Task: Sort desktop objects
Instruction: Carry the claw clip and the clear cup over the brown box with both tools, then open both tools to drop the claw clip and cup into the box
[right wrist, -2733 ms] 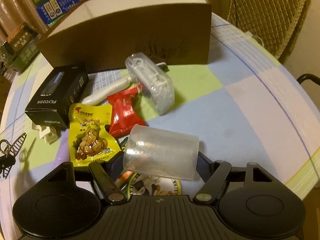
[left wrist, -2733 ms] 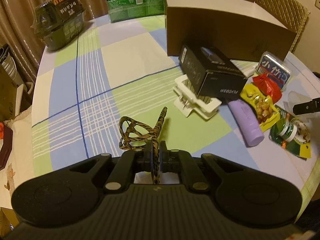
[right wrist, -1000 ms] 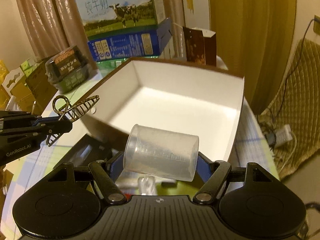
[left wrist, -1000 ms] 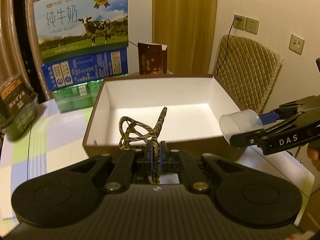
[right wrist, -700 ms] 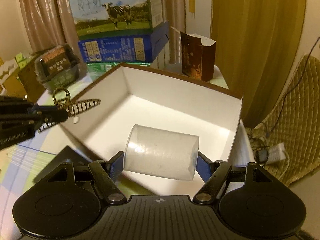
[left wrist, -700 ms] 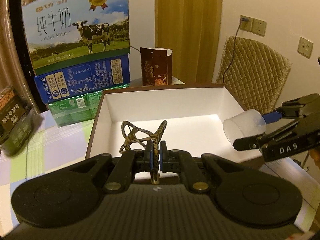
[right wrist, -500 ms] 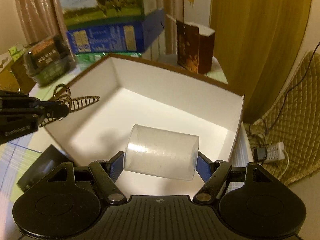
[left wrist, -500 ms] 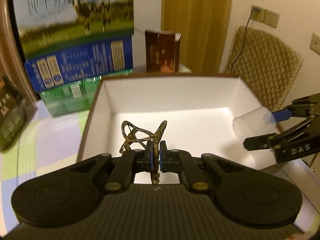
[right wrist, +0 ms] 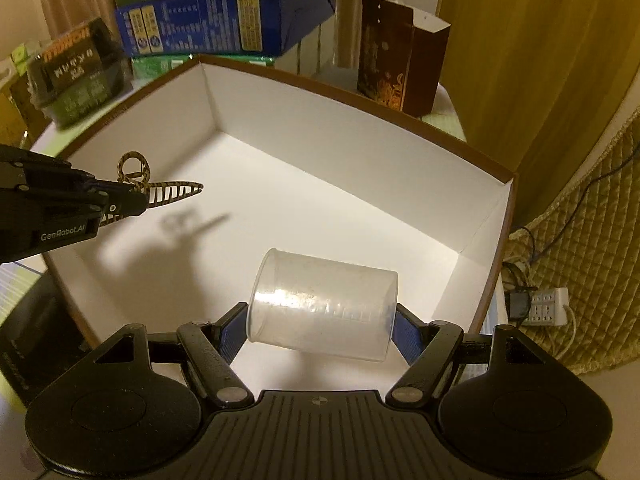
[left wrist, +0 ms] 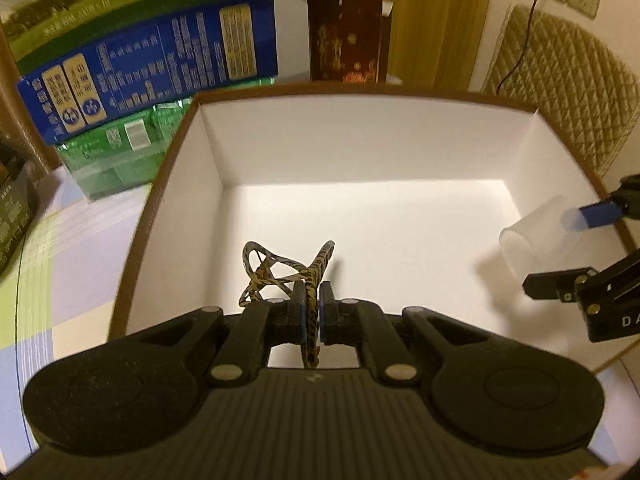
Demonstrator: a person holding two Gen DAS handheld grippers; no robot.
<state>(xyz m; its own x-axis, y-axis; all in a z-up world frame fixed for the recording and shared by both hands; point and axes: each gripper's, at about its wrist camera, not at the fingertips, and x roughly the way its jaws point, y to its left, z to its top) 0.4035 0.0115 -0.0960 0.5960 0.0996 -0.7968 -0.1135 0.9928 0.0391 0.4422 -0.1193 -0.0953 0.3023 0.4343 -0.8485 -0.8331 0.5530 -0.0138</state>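
My left gripper (left wrist: 311, 307) is shut on a leopard-print hair claw clip (left wrist: 280, 270) and holds it over the near left part of the open brown cardboard box (left wrist: 372, 136). It also shows in the right wrist view (right wrist: 132, 198), with the clip (right wrist: 160, 188) sticking out. My right gripper (right wrist: 320, 328) is shut on a clear plastic cup (right wrist: 322, 304), held sideways above the box's white floor (right wrist: 304, 208). The cup (left wrist: 532, 236) shows at the box's right wall in the left wrist view.
Blue and green milk cartons (left wrist: 148, 64) stand behind the box at the left. A dark brown paper bag (left wrist: 348, 44) stands behind it. A dark food tub (right wrist: 76, 72) sits at far left. A quilted chair (left wrist: 560, 92) and a power strip (right wrist: 544, 306) are at right.
Both grippers have lifted from the table and moved forward and down over the open box, each still holding its object. The box now fills more of both views.
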